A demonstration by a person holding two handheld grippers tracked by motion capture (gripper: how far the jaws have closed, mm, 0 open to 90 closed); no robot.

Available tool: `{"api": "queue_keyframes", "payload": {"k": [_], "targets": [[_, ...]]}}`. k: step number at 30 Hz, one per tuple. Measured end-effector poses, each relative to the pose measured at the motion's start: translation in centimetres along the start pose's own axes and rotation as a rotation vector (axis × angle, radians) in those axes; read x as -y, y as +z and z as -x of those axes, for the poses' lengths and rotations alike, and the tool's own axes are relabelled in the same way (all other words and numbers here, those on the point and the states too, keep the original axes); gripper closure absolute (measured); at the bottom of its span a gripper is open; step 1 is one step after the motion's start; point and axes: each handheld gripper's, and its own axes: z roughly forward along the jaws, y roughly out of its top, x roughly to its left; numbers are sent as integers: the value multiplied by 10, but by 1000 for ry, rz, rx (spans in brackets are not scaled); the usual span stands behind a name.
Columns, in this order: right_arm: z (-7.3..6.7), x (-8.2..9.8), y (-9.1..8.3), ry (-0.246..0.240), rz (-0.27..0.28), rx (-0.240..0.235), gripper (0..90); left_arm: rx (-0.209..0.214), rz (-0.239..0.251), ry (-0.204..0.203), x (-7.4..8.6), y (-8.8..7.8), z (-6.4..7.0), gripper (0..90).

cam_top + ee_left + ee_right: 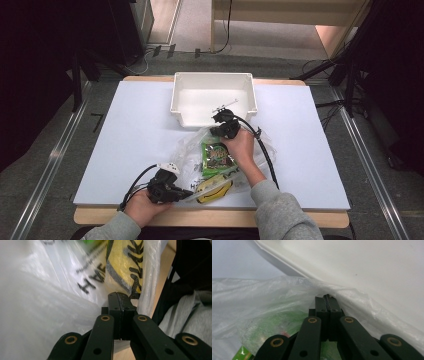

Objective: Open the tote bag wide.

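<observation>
A: Where was the clear plastic bag (220, 160) when you had both claws on it?

B: It lay on the white counter (125, 130), just in front of the white bin (212, 97). Your left claw (187, 194) was closed on the film at the near end, beside the yellow packet (214, 190). Your right claw (218, 119) was pinched shut on the film at the far end, right by the bin's front wall.

A: How did it look to handle?

B: Thin, soft and slippery, I'd judge; it sagged between your grips, and the green packet (217, 155) inside could slide. The edges you pinched seemed the right spots.

A: And its direction?

B: Its long axis ran from you towards the bin, stretched between the claws.
</observation>
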Motion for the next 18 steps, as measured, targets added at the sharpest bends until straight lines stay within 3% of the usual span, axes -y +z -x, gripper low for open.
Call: {"api": "queue_keyframes", "payload": {"k": [12,18], "targets": [[-7,3,-37,-46,58,-49,879,-42,79,-20,-16,-18,3,691],[-7,8,-54,-41,84,-107,743,-57,110,-11,-28,-29,5,545]]}}
